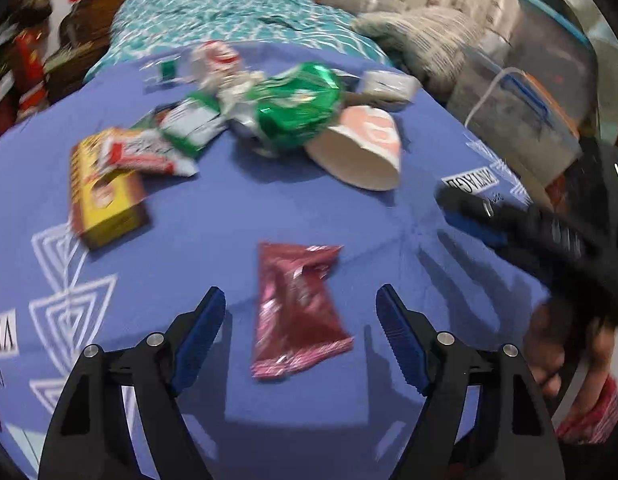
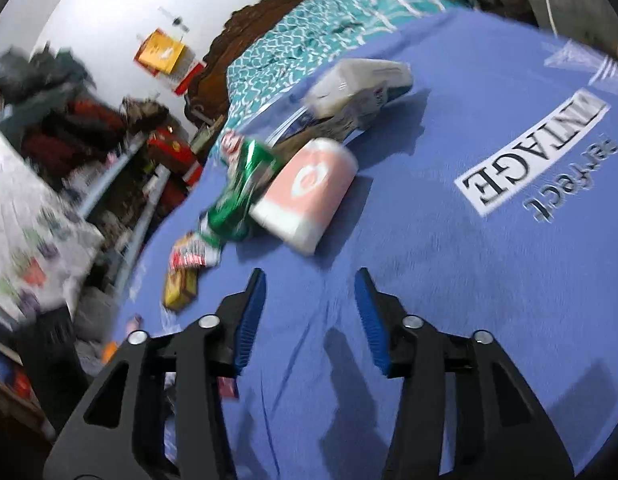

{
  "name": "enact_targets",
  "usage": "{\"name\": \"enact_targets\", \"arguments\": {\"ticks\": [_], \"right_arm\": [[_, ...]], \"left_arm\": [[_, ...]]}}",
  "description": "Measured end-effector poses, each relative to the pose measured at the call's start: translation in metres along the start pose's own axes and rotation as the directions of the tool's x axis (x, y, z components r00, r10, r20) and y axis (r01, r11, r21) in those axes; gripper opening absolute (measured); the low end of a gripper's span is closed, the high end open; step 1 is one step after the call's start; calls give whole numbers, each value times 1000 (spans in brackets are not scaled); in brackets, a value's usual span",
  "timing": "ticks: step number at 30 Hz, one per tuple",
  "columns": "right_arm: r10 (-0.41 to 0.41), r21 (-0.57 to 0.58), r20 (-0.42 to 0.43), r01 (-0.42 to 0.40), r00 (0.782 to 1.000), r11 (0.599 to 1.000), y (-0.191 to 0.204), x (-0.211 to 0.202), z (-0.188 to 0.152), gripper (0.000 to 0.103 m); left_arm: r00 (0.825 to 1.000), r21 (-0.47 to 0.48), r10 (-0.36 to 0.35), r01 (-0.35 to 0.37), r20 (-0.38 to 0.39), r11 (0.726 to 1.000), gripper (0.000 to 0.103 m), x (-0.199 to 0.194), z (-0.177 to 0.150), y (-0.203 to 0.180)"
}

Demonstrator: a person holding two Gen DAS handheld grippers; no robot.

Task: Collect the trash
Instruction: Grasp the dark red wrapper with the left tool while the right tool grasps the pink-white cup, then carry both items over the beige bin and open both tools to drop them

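Your left gripper (image 1: 299, 296) hangs above the blue blanket (image 1: 229, 208) with its fingers spread wide apart and nothing between the pads. A dark red foil wrapper (image 1: 299, 312) lies flat on the blanket directly below the gap, near you; whether the pads touch it cannot be told.

Your right gripper (image 2: 309, 280) also has its fingers apart and holds nothing. It is over a bare stretch of blanket, with the printed white lettering (image 2: 537, 164) to its right.

The remaining trash sits in a loose pile farther away:
- A pink and white paper cup (image 1: 361, 148) lies on its side, mouth toward you. In the right wrist view the same cup (image 2: 309, 196) is just beyond the fingertips.
- A crumpled green foil bag (image 1: 297, 108) rests against the cup's left side.
- A yellow and brown carton (image 1: 105, 196) lies at the left of the pile, partly under a red and white wrapper (image 1: 145, 152).
- A white box (image 2: 361, 80) lies at the far side.

The frames are motion blurred, so small print on the items is unreadable.
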State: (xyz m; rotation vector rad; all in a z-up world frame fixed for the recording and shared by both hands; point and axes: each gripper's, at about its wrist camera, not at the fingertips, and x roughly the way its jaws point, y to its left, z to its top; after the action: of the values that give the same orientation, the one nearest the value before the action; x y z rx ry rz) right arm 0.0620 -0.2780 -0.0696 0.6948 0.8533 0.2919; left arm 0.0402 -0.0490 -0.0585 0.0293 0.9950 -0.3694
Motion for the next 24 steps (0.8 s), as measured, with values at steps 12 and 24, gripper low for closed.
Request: {"name": "enact_targets", "arguments": {"ticks": [12, 24], "right_arm": [[170, 69, -94, -163, 981, 984, 0, 77, 49, 33], [63, 100, 127, -76, 990, 992, -67, -50, 26, 27]], "left_arm": [[991, 36, 123, -122, -48, 992, 23, 16, 4, -1], [989, 101, -127, 134, -78, 986, 17, 32, 60, -66]]}}
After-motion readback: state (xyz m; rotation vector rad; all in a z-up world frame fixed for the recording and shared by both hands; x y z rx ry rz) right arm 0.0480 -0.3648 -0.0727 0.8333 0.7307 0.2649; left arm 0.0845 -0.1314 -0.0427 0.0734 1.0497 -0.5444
